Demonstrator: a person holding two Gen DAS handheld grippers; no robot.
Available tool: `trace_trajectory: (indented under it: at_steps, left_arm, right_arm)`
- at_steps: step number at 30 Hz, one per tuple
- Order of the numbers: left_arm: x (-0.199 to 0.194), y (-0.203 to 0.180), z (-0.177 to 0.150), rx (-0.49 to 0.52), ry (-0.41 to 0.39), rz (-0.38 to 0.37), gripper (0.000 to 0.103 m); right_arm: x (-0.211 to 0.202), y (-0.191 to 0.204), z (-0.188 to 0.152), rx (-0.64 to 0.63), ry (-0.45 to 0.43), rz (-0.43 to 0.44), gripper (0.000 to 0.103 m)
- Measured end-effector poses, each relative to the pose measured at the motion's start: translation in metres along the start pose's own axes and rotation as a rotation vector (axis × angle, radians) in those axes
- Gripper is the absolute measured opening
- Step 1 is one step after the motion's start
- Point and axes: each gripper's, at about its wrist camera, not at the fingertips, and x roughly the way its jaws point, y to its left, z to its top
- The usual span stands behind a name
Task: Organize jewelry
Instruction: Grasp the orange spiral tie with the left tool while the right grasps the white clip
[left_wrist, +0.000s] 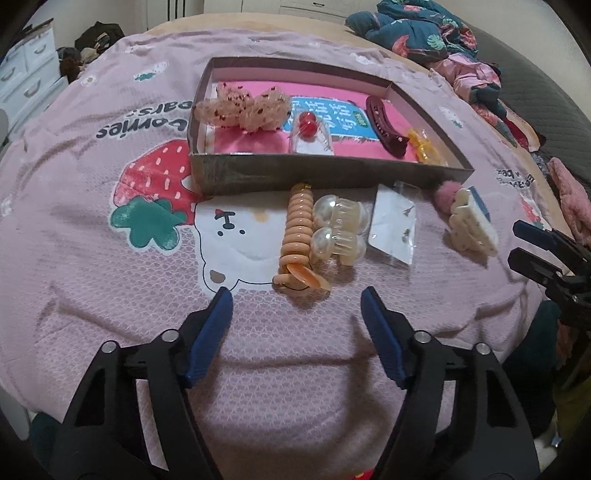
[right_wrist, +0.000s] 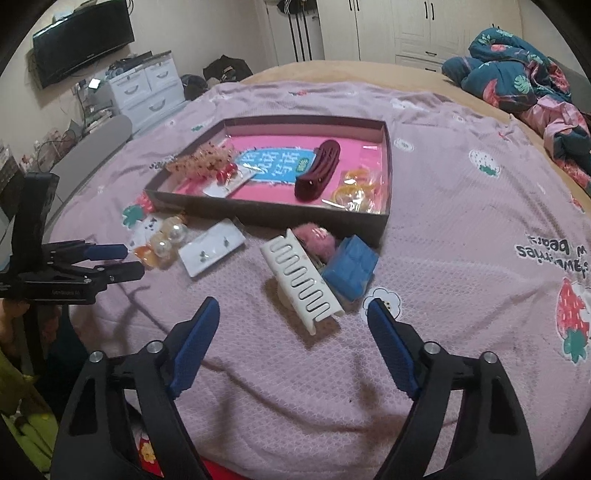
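Note:
A shallow brown box (left_wrist: 317, 173) (right_wrist: 266, 216) with a pink floor lies on the bed. It holds a peach mesh bow (left_wrist: 242, 107), red bead earrings on a card (left_wrist: 308, 123), a maroon hair claw (left_wrist: 384, 127) (right_wrist: 319, 170) and yellow pieces (left_wrist: 424, 147). In front of the box lie an orange spiral hair tie (left_wrist: 297, 240), a pearl claw clip (left_wrist: 338, 229), a bagged earring card (left_wrist: 395, 227) (right_wrist: 212, 249), a cream hair claw (right_wrist: 301, 280), a pink pompom (right_wrist: 317, 238) and a blue clip (right_wrist: 351, 271). My left gripper (left_wrist: 297, 295) is open just short of the hair tie. My right gripper (right_wrist: 293, 306) is open around the cream claw's near end.
A pink strawberry-and-bear blanket (left_wrist: 110, 258) covers the bed. Crumpled dark floral bedding (right_wrist: 517, 74) lies at the far right. White drawers (right_wrist: 147, 88) and a wall TV (right_wrist: 81, 40) stand past the bed's left side. Wardrobes line the back wall.

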Motion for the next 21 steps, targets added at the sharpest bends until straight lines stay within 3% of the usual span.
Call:
trace_trajectory:
  at_steps: [6, 10, 21]
  left_arm:
    - [0.006, 0.007, 0.006, 0.014, -0.006, 0.018, 0.047]
    - [0.004, 0.013, 0.009, 0.008, -0.011, 0.024, 0.042]
    - [0.005, 0.028, 0.024, 0.027, -0.016, 0.042, 0.039]
  right_arm:
    - [0.018, -0.005, 0.002, -0.002, 0.035, 0.000, 0.066]
    - [0.025, -0.002, 0.004, -0.020, 0.051, 0.003, 0.052]
    - [0.036, 0.021, 0.010, -0.073, 0.060, 0.034, 0.049]
